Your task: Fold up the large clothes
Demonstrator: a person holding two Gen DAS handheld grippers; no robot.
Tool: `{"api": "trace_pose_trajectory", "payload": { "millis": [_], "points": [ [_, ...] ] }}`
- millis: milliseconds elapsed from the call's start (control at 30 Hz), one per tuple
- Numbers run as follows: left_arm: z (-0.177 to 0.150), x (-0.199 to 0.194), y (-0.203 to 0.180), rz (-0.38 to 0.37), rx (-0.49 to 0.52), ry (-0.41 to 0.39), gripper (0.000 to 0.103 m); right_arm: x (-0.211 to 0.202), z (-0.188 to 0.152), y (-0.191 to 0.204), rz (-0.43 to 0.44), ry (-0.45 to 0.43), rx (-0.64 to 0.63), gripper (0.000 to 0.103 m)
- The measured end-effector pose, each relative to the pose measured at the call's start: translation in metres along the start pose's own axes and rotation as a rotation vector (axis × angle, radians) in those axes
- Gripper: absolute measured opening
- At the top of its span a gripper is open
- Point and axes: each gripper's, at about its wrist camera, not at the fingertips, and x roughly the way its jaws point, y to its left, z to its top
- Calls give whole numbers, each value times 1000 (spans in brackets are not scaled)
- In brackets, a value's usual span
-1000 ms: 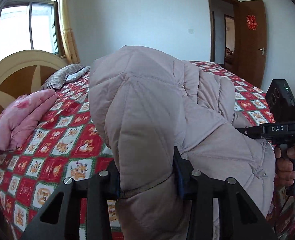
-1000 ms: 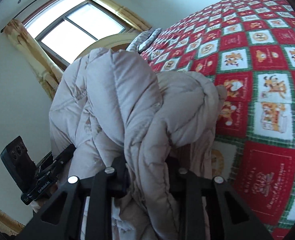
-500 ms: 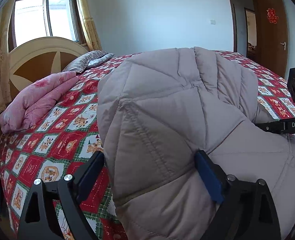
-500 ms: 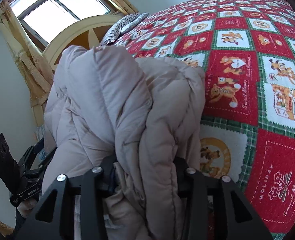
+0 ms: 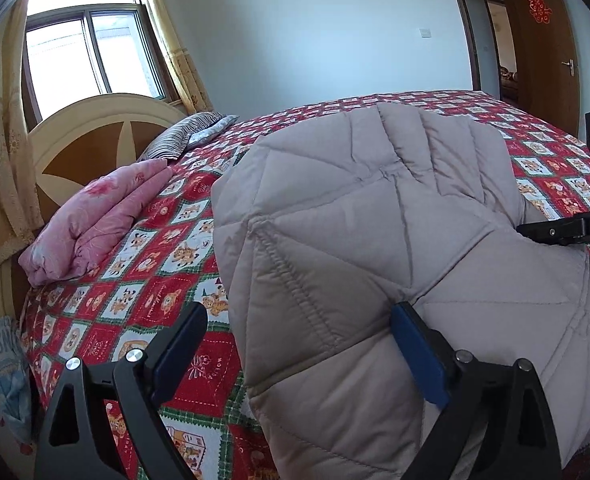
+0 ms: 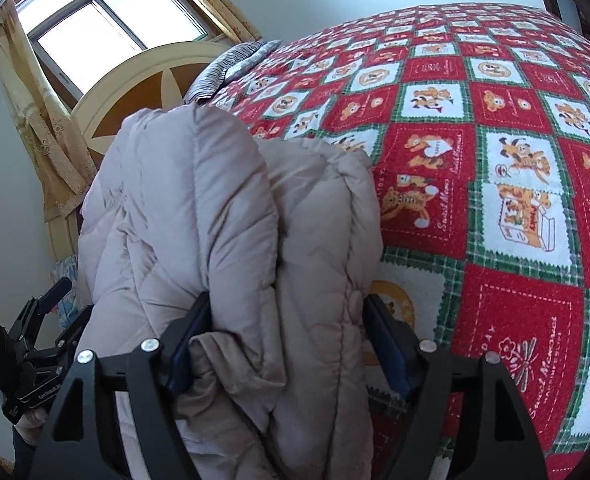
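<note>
Nearest the left wrist camera, the left gripper point(image 5: 299, 344) stands with its jaws spread wide. They have just been opening: one blue pad hangs free over the bedspread, and the other only rests against the edge of the pale mauve-grey quilted down coat point(image 5: 375, 240). Nothing is clenched there, so that side of the garment has evidently been let go, its weight now on the bed.

The right gripper point(image 6: 287, 344) has also just been opening its jaws. A thick fold of the coat point(image 6: 231, 240) sits between the pads, with a gap at the outer pad and the inner one at most brushing the fabric, so the hold looks released rather than gripping.

The coat lies as a doubled, puffy bundle on the near edge of the bed, on the red, white and green cartoon-print bedspread point(image 6: 495, 152). That is probably why both grippers part at once: the fold is laid, and the padding will spring up unless it settles flat.

Further off in the left view, a folded pink floral quilt point(image 5: 95, 224) lies against the cream and brown wooden headboard point(image 5: 95, 140), with a grey striped pillow point(image 5: 191, 136) beside it, well clear of the work. Beyond are the window point(image 5: 91, 56) and a brown wooden door point(image 5: 547, 44).
</note>
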Motion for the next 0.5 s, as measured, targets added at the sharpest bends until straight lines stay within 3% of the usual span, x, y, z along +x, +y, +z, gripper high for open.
{"api": "trace_pose_trajectory", "payload": {
  "millis": [300, 500],
  "points": [
    [9, -57, 0, 12, -16, -101, 93, -62, -2, 25, -78, -137, -59, 79],
    [8, -99, 3, -20, -61, -164, 93, -96, -16, 41, -76, -209, -69, 83]
  ]
}}
